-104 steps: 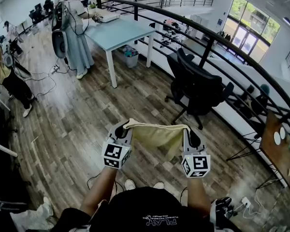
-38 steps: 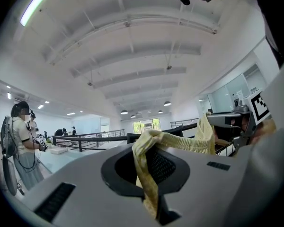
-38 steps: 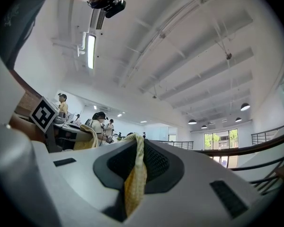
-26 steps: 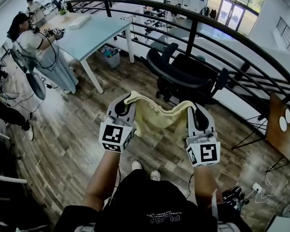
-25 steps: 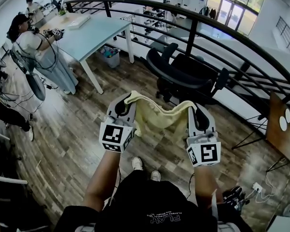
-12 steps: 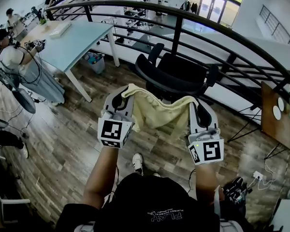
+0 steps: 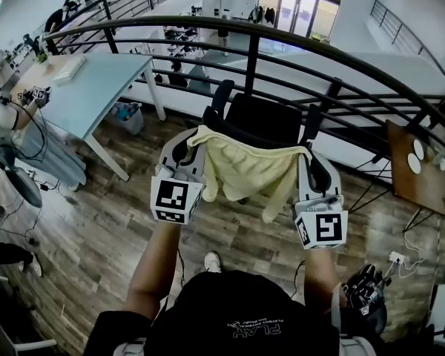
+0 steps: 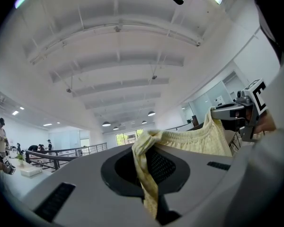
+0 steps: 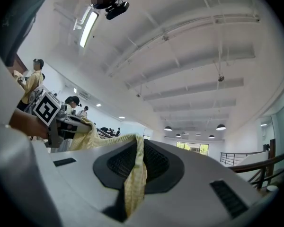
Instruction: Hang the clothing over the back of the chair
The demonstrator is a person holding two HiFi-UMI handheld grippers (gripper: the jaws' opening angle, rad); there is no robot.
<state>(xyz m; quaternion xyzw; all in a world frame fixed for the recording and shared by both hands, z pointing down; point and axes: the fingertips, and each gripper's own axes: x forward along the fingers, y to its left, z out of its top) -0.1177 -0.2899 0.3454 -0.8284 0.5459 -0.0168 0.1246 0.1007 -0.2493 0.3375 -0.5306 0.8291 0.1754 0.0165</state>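
Seen from the head view, I hold a pale yellow garment (image 7: 245,170) stretched in the air on the near side of the black office chair (image 7: 263,117). Its top edge runs roughly level from one claw to the other. The left gripper (image 7: 193,139) is pressed together on the garment's left top corner. In the left gripper view a bunched fold of the fabric runs down between the dark pads, pinched tight. The right gripper (image 7: 308,162) is pinching the opposite corner in the same way. Its own view shows a strip of yellow cloth clamped in the narrow slot between its jaws.

The cloth sags slightly between the two claws and hangs down in loose folds, lower on the side toward the right gripper. It covers the chair's near edge in the head view, and I cannot tell whether it touches the chair. The chair's two armrests rise on either side above the garment's top edge.

A dark curved railing (image 7: 252,58) runs just behind the chair. A pale blue table (image 7: 89,87) stands to the chair's left, with a bin (image 7: 126,117) under it. A small wooden table (image 7: 423,173) sits well to the chair's right. Wood-plank floor (image 7: 96,221) spreads out on the chair's near side.
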